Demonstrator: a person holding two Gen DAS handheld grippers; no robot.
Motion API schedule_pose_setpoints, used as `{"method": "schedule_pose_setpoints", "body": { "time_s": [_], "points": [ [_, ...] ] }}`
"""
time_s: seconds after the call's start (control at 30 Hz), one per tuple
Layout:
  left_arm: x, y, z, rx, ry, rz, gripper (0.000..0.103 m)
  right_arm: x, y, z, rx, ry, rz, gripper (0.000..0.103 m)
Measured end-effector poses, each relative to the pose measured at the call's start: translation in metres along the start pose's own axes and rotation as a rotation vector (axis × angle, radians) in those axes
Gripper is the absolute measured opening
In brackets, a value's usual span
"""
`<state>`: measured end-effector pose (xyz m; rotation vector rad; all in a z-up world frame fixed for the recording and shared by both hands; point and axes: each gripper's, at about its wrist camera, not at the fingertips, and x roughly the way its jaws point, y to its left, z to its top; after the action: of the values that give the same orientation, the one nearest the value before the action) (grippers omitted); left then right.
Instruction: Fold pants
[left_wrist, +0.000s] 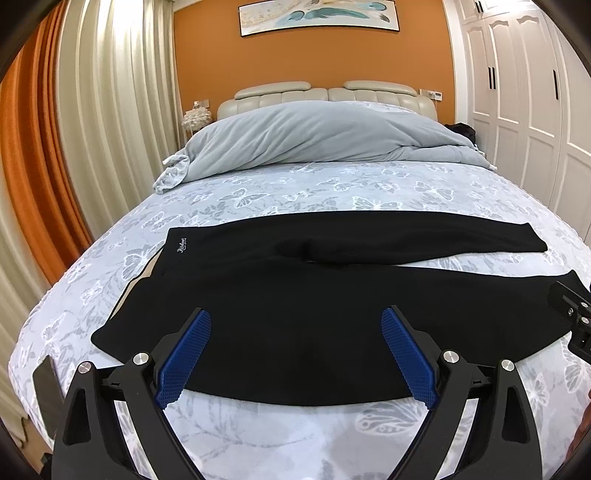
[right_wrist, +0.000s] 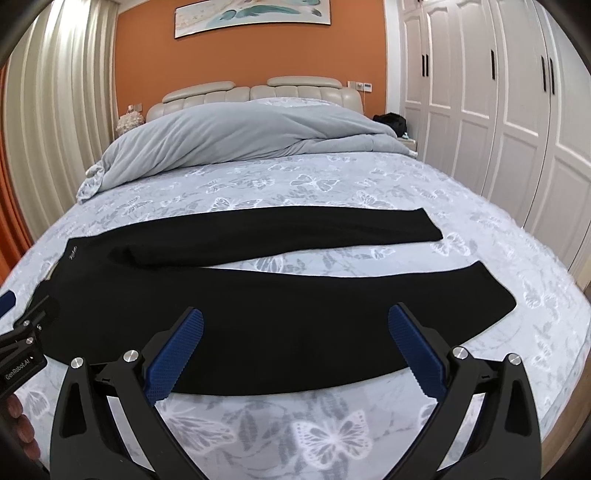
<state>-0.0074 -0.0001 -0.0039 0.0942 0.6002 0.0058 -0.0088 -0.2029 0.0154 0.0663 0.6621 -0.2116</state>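
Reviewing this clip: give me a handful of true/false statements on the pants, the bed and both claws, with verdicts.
1. The black pants lie spread across the bed with both legs apart. True.
2. The left claw is clamped on the waistband. False: its jaws stand wide open and hold nothing.
3. The right claw is open above the near leg. True.
4. The pants are already folded in half. False: they lie full length, waistband on the left, leg ends on the right.
5. A grey duvet is bunched at the head of the bed. True.
6. The bedsheet is plain white. False: it carries a butterfly print.
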Motion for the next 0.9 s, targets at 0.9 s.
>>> {"method": "schedule_pose_setpoints", "body": {
  "time_s": [0.9],
  "points": [
    [0.0011, -0.0017, -0.0025, 0.007, 0.021, 0.021, 0.092, -0.0023, 0.0023, -0.0013, -0.003, -0.008, 0.036, 0.098]
  ]
}}
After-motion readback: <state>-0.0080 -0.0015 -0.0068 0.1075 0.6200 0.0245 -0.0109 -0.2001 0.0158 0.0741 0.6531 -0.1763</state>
